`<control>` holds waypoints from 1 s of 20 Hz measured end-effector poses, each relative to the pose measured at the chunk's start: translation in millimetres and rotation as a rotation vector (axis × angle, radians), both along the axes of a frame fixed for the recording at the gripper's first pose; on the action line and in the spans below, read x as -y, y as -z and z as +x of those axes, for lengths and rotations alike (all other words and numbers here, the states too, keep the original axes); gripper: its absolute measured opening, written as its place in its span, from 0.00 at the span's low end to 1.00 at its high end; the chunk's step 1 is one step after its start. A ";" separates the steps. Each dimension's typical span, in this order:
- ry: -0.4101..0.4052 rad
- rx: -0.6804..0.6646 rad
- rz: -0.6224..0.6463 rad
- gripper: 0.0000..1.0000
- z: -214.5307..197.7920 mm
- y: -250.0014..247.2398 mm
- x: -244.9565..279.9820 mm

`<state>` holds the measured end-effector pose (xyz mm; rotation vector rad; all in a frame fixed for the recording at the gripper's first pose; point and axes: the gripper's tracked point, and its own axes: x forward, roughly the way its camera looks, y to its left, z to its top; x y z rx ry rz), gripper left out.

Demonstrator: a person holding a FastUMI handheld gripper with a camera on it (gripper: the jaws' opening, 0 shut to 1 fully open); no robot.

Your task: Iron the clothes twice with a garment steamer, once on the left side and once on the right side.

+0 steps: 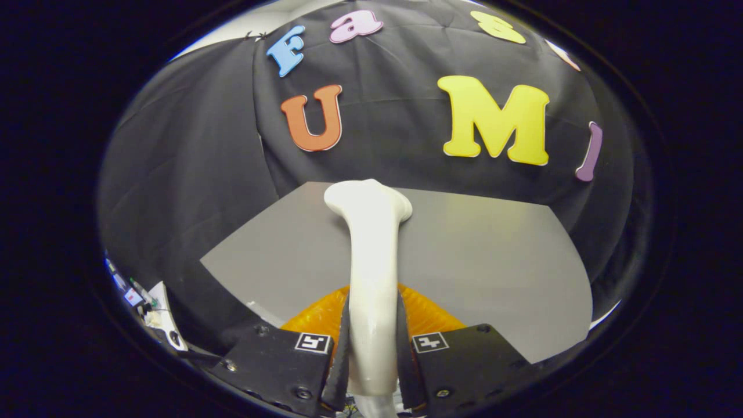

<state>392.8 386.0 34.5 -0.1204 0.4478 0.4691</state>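
White and smooth, the steamer is sitting clamped by its handle between both fingers above the grey counter, probably rigid, light and slightly slippery.

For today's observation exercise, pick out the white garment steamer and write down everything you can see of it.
The garment steamer is a glossy white, plastic-looking wand: a slim handle that widens into a flared, rounded head at its far end. It points forward, away from the camera, over the grey table. The tool is shut on its handle, one black finger pressing each side. Orange garment shows beneath the handle, just ahead of the fingers; whether they touch cannot be told. No steam or cord can be made out.
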 end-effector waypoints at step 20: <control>0.383 0.295 0.171 0.38 -222.9 -127.0 329.4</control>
